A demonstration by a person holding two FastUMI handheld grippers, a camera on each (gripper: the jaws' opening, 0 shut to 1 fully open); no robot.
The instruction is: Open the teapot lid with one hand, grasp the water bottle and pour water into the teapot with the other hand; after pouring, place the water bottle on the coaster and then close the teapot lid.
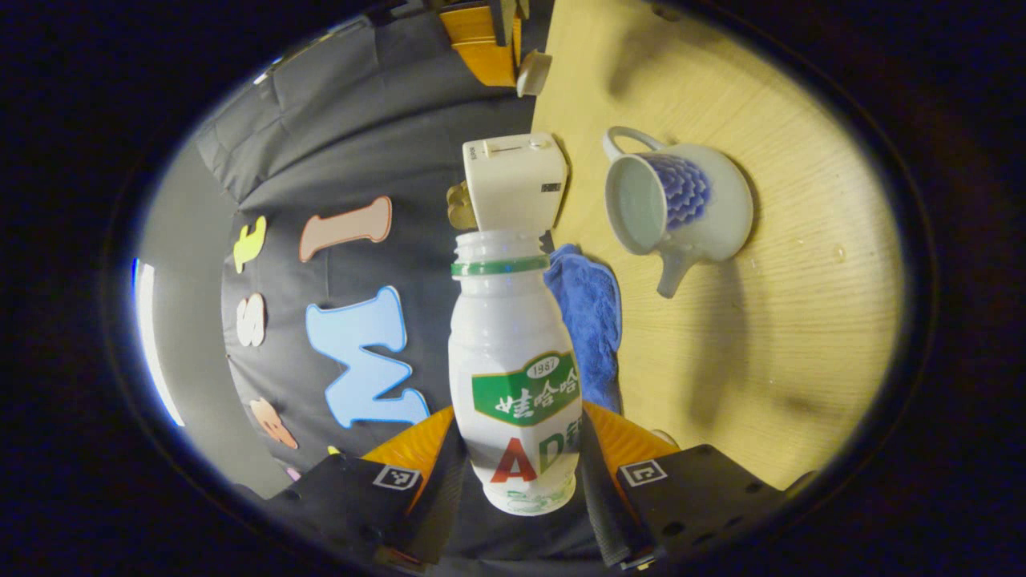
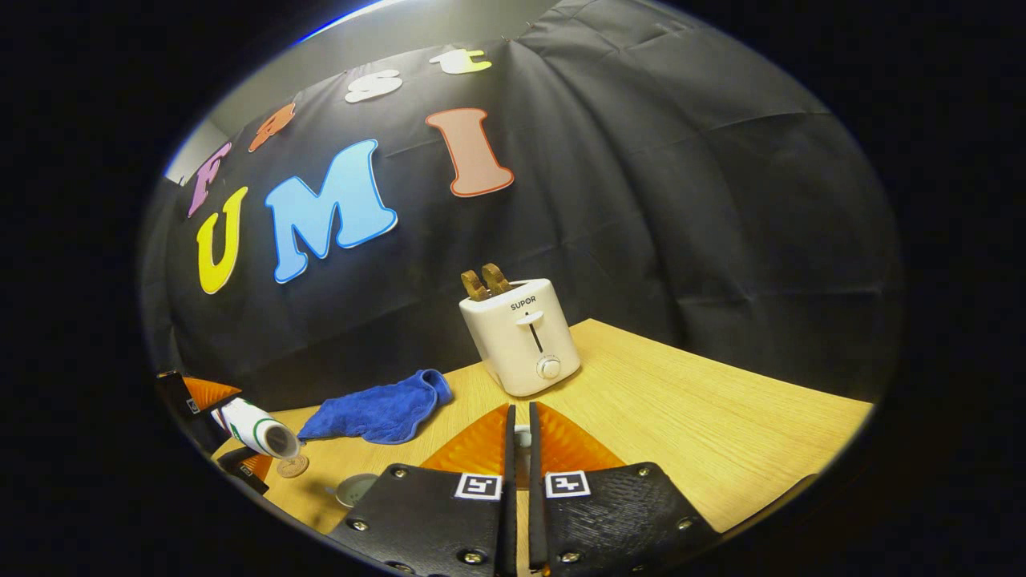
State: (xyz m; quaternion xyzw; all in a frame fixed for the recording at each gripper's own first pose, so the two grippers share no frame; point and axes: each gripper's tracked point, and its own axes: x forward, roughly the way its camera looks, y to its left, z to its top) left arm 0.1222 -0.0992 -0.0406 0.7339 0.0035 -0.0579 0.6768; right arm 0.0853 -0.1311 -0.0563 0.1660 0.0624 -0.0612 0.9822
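Bottle clenched in left gripper, tilted sideways | right gripper jaws nearly closed, lid hidden | teapot open | risk: mouth off-target, water spilled on desk.

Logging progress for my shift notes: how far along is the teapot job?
Done: teapot stands open; the right gripper seems shut on its lid. In hand: left gripper tips the bottle toward it. Left: bottle onto coaster, lid back.

A light wooden table stands against a black cloth wall (creased in long folds). A pale grey wall rises behind the cloth, lit brightly along its edge.
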